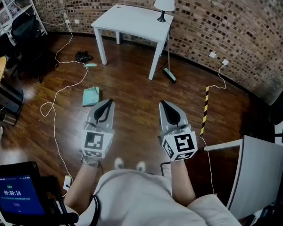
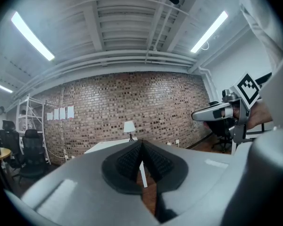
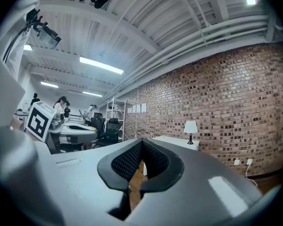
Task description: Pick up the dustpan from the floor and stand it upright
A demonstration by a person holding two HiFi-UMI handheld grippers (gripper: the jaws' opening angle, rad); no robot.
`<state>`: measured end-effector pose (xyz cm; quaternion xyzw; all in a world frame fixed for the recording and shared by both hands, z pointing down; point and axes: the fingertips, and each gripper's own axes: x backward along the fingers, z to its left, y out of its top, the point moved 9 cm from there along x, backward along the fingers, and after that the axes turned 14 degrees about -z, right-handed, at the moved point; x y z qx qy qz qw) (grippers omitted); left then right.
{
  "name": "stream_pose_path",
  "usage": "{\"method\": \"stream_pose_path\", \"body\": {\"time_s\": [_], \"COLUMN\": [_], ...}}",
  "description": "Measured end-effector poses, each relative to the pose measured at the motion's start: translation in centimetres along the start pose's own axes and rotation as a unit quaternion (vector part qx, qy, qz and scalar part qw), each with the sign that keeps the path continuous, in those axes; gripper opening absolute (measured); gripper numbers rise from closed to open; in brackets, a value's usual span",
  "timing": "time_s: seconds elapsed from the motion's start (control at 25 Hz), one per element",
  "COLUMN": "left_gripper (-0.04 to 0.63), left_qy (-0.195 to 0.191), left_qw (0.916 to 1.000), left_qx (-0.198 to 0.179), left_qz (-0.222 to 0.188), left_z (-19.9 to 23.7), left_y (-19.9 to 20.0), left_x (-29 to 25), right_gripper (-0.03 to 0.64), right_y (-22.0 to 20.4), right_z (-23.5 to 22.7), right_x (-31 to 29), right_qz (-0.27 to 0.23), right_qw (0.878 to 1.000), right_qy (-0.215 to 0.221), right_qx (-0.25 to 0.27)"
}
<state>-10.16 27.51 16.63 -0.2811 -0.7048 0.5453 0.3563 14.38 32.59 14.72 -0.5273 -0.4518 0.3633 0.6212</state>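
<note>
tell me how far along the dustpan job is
Done: nothing yet; the dustpan lies on the floor, away from both grippers. In hand: nothing; the left gripper and right gripper are shut and empty. Left: reach the dustpan, grip it, stand it upright.

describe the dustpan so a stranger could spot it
Find the white table against the brick wall, then look at the wooden floor in front of its left front leg. The dustpan sits there: a pale teal pan with a thin long handle, unlike the darker broom by the right leg.
</note>
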Motion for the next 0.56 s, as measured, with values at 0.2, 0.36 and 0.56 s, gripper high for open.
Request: {"method": "stream_pose_path", "body": {"time_s": [0.2, 0.36, 0.56], "left_gripper": [0.002, 0.002, 0.002], "left_qy": [-0.002, -0.004, -0.005], "left_qw": [1.0000, 1.0000, 1.0000], "left_qx": [0.002, 0.002, 0.001], "left_qz": [0.000, 0.001, 0.002], "left_z": [0.32, 0.22, 0.40], "left_y": [-0.29, -0.34, -0.31], "left_x": [0.09, -0.16, -0.28], "right_gripper": [0.011, 0.011, 0.011], "right_y": [-0.23, -0.70, -0.84], "right_z": [0.13, -0.12, -0.08], "right_x": [-0.08, 0.13, -0.12], "right_qz": [0.007, 0.008, 0.009], "right_qw": [1.000, 1.000, 1.000], "right_qy": [-0.007, -0.013, -0.011], "right_qx": [0.005, 0.001, 0.000]}}
